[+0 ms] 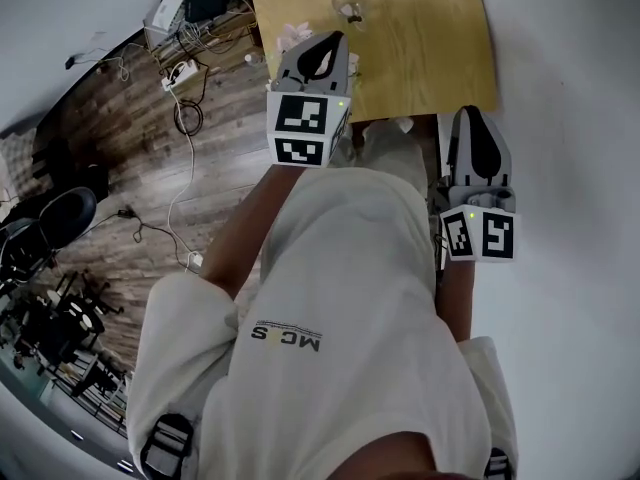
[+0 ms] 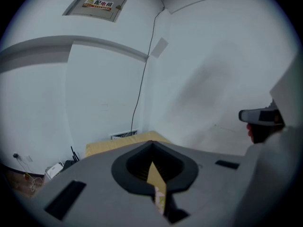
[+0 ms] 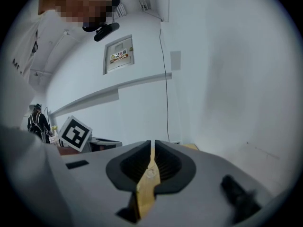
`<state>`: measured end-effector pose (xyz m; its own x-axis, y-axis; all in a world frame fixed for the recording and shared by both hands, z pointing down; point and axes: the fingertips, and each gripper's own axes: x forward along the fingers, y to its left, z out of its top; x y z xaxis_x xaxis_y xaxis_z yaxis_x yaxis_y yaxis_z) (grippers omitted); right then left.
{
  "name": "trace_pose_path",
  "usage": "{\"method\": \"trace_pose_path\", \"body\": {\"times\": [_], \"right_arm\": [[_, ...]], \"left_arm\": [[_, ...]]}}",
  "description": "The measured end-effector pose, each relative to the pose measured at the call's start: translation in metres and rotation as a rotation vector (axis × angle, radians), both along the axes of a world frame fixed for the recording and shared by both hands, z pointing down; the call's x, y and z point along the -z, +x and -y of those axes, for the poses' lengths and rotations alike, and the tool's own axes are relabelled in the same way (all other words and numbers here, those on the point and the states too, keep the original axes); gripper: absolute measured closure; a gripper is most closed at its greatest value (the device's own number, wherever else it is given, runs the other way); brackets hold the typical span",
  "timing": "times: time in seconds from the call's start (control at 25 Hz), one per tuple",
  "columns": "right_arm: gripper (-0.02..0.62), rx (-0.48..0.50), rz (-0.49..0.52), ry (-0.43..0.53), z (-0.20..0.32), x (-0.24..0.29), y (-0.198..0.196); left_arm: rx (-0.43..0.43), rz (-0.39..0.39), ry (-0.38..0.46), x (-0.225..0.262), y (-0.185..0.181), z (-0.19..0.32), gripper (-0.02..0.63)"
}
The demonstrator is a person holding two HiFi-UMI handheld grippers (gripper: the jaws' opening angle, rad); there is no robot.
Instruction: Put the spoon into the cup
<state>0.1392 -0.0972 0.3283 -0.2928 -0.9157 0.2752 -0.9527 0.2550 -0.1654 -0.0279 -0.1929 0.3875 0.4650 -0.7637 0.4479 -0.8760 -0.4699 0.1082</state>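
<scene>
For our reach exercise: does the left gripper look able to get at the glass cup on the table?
Probably yes. The left gripper hangs over the near edge of the table, pointing toward the cup, with bare wood between; its shut jaws would need opening.

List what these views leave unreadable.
- Cup, head view: too small to tell whether the spoon is inside.
- Table, both gripper views: nearly all of it is hidden behind the grippers' own bodies.
- Pale clutter beside the left gripper, head view: too blurred and small to name.
</scene>
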Motion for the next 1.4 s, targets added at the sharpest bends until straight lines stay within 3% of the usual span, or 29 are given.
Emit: {"method": "trace_pose_path", "body": {"times": [0.24,0.6,0.8,1.28,1.4], "right_arm": [[0.554,0.020,-0.001,0.028,-0.006,0.008,-0.006],[0.554,0.044,-0.021,0.050,-0.009,0.013,-0.014],[0.554,0.049,0.023,0.043,-0.012,0.015,-0.015],[0.554,0.127,-0.002,0.029,-0.015,0.020,-0.030],[0.554,0.118,0.061,0.013,-0.016,0.025,-0.033]], "left_arm": [[-0.040,-0.050,0.075,0.054,-0.003,-0.041,0.595],[-0.018,-0.104,0.121,0.097,-0.020,-0.079,0.595],[-0.019,-0.096,0.140,0.097,-0.018,-0.091,0.595],[-0.061,-0.082,0.097,0.081,-0.018,-0.108,0.595],[-0.076,-0.087,0.099,0.083,-0.017,-0.110,0.595]]}}
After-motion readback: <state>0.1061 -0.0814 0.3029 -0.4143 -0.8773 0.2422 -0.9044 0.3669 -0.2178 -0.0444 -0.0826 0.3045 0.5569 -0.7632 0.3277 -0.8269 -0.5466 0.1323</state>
